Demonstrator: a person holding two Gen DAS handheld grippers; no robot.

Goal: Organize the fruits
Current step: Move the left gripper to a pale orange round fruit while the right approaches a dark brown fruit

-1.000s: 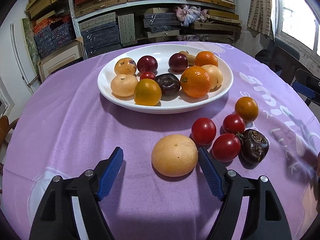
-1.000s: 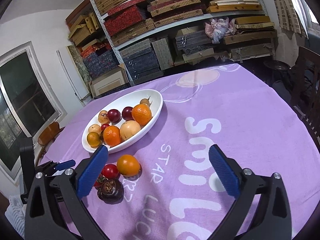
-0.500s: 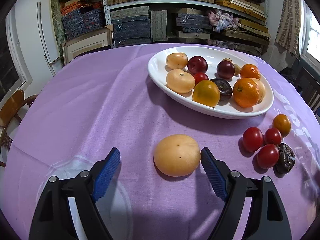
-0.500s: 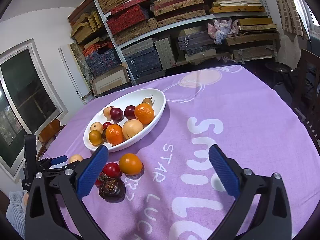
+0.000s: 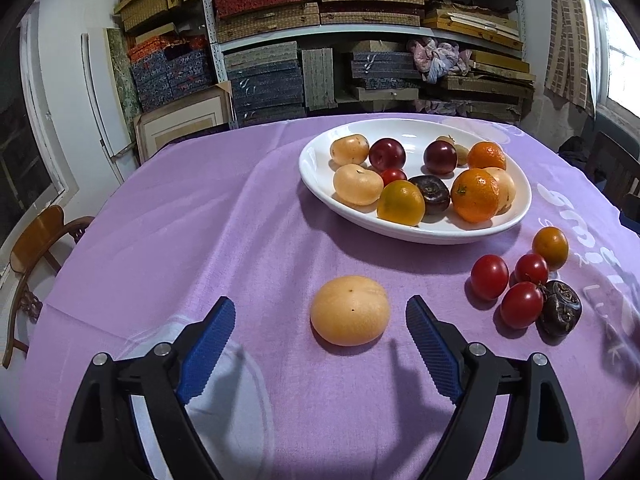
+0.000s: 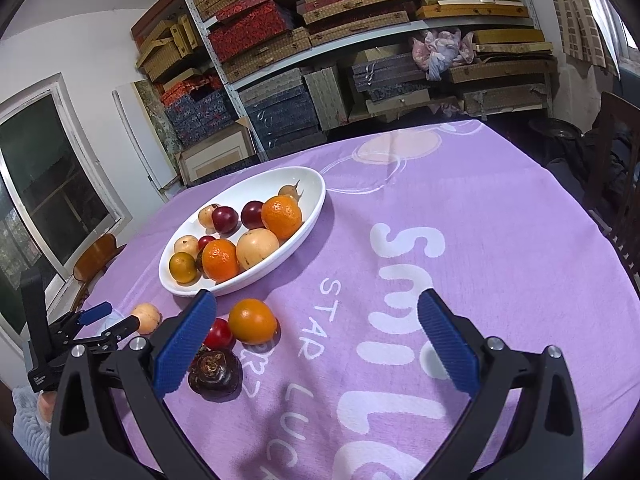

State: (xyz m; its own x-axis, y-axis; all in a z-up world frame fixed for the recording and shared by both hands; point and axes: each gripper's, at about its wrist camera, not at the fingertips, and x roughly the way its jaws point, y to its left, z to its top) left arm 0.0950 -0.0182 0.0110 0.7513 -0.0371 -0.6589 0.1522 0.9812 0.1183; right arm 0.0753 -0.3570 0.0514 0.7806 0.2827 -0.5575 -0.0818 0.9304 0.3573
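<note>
Here the left tool hangs low over the counter with its jaws opening, and the pale orange fruit lies just ahead of the blue pads, a little toward the right one, with neither pad touching it. The fruit rests alone on the purple cloth, in front of the white dish, which already carries many fruits. To the right of it a small group waits on the cloth: three red tomatoes, a small orange fruit and a dark wrinkled fruit.

The step in hand seems to be the grasp of this pale fruit, probably to carry it to the dish. To do it well, I think the tool must go forward until the widest part of the fruit sits between the pads, and shift slightly right to center it. The fruit is round and smooth, so closing off-center may push it away. A gentle closing is better, because the skin looks soft.

The right tool is wide open and holds nothing, above the white letters on the cloth.
</note>
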